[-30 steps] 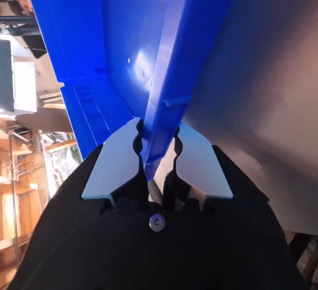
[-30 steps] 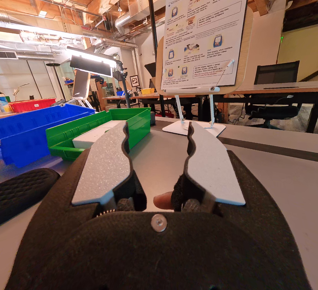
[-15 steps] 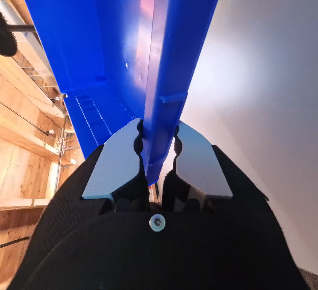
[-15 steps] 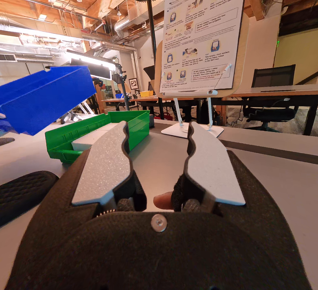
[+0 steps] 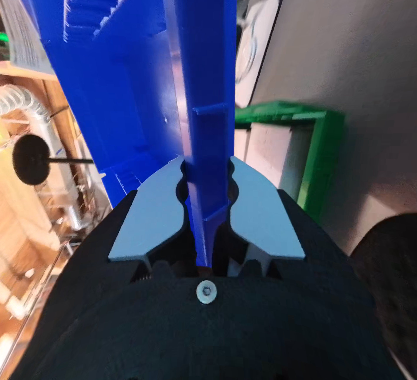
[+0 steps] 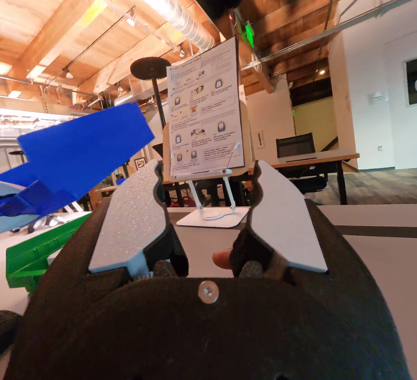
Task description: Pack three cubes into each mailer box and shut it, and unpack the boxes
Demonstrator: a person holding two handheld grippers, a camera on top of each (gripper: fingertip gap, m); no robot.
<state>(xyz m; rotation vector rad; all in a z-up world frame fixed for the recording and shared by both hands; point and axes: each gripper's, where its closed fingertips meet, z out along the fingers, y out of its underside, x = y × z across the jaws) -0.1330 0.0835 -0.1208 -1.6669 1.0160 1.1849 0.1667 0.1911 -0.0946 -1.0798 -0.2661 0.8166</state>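
Note:
My left gripper [image 5: 207, 161] is shut on the rim wall of a blue plastic bin [image 5: 126, 80] and holds it up in the air, tipped on its side. In the right wrist view the same blue bin [image 6: 83, 143] hangs at the left, above a green bin [image 6: 33, 254]. The green bin [image 5: 322, 157] holds white mailer boxes [image 5: 268, 143]. My right gripper [image 6: 208, 166] is open and empty, raised over the grey table [image 6: 372, 263]. No cubes show.
A stand with an instruction sheet [image 6: 206, 119] is on the table ahead of the right gripper, its white base [image 6: 212, 215] close by. A black round-topped pole [image 6: 150, 69] rises behind it. Desks and a chair stand beyond the table. Some 30 cm of space lies between my two pairs of fingers.
The blue bin has been lifted off the table and carried right, over the green bin, tilting as it goes. The right gripper has risen and tilted upward, still open.

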